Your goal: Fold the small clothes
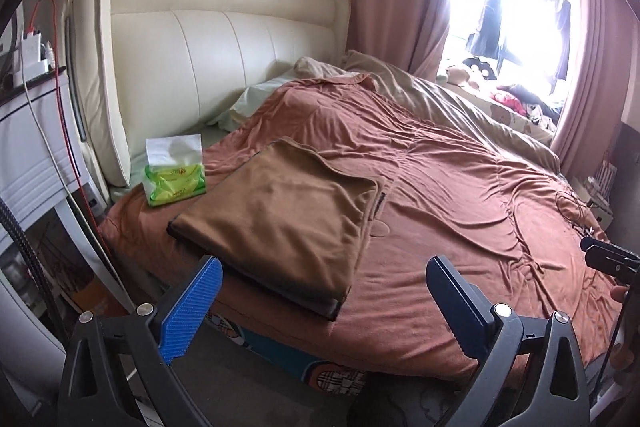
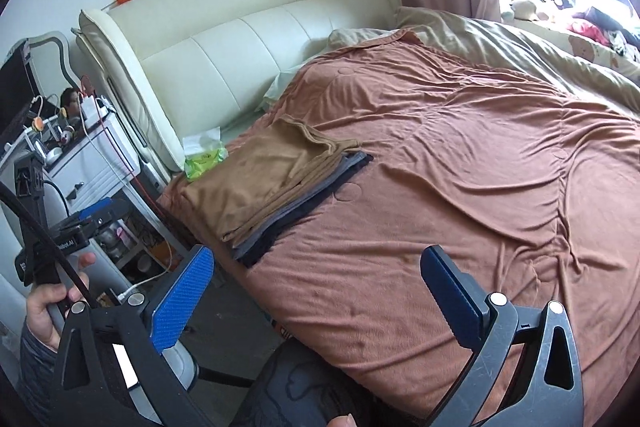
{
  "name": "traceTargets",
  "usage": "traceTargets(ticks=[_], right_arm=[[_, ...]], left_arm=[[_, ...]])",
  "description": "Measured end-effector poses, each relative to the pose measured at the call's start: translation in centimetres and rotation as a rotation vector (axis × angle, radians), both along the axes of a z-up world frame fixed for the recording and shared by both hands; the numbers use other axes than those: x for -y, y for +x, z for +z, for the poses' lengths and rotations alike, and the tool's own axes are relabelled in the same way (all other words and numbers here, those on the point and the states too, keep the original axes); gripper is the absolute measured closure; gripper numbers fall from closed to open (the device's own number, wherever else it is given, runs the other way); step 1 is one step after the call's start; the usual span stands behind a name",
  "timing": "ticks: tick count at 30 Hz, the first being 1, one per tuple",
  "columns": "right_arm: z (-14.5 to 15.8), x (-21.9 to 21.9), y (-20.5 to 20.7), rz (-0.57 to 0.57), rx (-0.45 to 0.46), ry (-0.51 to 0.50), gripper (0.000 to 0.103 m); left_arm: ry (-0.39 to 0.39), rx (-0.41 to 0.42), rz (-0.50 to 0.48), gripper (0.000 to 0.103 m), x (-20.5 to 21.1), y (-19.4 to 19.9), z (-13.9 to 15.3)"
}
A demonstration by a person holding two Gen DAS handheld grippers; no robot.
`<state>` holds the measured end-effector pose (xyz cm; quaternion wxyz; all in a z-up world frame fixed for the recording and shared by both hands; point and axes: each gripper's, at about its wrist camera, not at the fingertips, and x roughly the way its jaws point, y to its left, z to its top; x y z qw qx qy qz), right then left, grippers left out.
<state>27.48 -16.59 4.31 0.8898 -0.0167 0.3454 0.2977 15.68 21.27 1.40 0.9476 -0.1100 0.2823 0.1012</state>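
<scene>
Only our right view showed grey and dark layers under the folded brown shirt (image 2: 256,187). It lay ahead of our left gripper (image 1: 324,291) and right gripper (image 2: 316,283), both wide open, empty.

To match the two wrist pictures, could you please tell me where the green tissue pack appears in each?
Left wrist view: green tissue pack left of centre, beside the far corner of the folded brown garment.
Right wrist view: the pack left of centre, smaller, behind the garment stack.
Shared landmark: cream headboard, behind the pack in both.
</scene>
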Motion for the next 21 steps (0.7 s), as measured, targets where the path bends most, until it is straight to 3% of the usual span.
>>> traceTargets(ticks=[11,21], right_arm=[[1.7,6.9,-8.1,-0.043,0.117,0.027,0.000],[-0.8,9.7,-14.3,-0.113,0.181,0.010,0.000]], left_arm=[[0.052,0.037,-0.059,0.000,5.6,-5.1,0.1],[0.129,0.075,-0.124,0.000,10.2,-9.4,-0.4]])
